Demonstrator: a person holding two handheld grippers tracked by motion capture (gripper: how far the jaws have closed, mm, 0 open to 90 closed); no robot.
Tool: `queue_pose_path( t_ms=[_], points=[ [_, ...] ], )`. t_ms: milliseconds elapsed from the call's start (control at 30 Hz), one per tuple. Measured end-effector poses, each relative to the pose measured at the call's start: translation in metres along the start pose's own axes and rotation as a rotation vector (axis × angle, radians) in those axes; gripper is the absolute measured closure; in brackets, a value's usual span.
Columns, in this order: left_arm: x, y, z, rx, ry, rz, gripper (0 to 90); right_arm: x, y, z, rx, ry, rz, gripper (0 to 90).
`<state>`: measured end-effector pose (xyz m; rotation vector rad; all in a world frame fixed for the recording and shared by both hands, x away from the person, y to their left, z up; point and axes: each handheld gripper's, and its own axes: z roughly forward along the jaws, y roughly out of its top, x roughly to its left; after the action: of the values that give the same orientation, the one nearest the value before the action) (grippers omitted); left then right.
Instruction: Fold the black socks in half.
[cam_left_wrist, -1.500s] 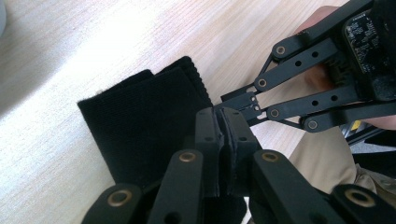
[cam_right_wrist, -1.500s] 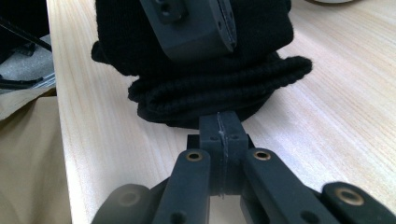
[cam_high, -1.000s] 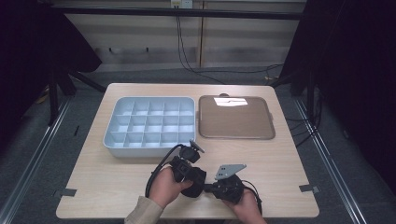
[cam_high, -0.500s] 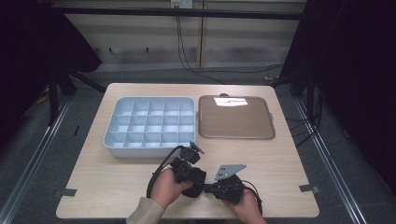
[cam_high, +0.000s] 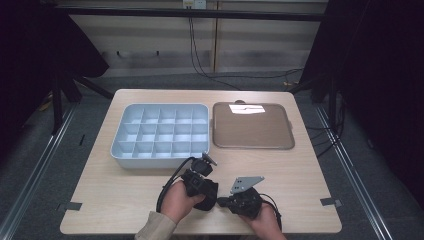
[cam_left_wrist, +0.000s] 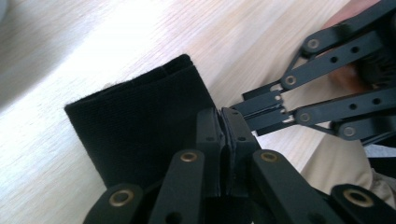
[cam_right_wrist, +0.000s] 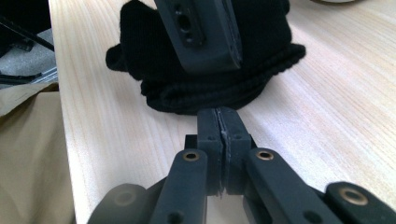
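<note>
A black cloth (cam_right_wrist: 205, 70) lies bunched on the tabletop (cam_high: 125, 195) near the front edge. The left claw (cam_left_wrist: 223, 140) is pinched shut on the cloth's edge; the right claw (cam_right_wrist: 222, 140) sits closed and empty just beside it. Handling has probably just begun; next, the right must open and grip.

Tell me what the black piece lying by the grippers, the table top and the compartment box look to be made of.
Black piece: knitted or woven fabric, matte, with ribbed texture and a fuzzy edge; likely a sock or cuff. Table top: pale wood or wood-look laminate, with fine straight grain. Compartment box: probably moulded plastic, light blue-grey, smooth with rounded corners.
</note>
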<state>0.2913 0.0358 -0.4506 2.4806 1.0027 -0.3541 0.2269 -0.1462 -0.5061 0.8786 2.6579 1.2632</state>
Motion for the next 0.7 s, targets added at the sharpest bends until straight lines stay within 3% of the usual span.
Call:
queue_pose_path(
  t_ms=[233, 333, 700],
  points=[
    [0.0024, -0.0030, 0.0033, -0.003, 0.011, -0.005, 86.8, 0.0003, 0.0003, 0.0002, 0.001, 0.000, -0.001, 88.2],
    [0.0006, -0.0034, 0.0031, 0.006, 0.023, 0.015, 86.8, 0.0003, 0.0002, 0.0003, 0.000, 0.000, 0.000, 88.2],
    [0.0015, -0.0036, -0.0025, -0.001, -0.004, 0.008, 80.1, 0.0002, 0.0003, 0.0005, 0.000, 0.000, 0.001, 88.3]
  ],
)
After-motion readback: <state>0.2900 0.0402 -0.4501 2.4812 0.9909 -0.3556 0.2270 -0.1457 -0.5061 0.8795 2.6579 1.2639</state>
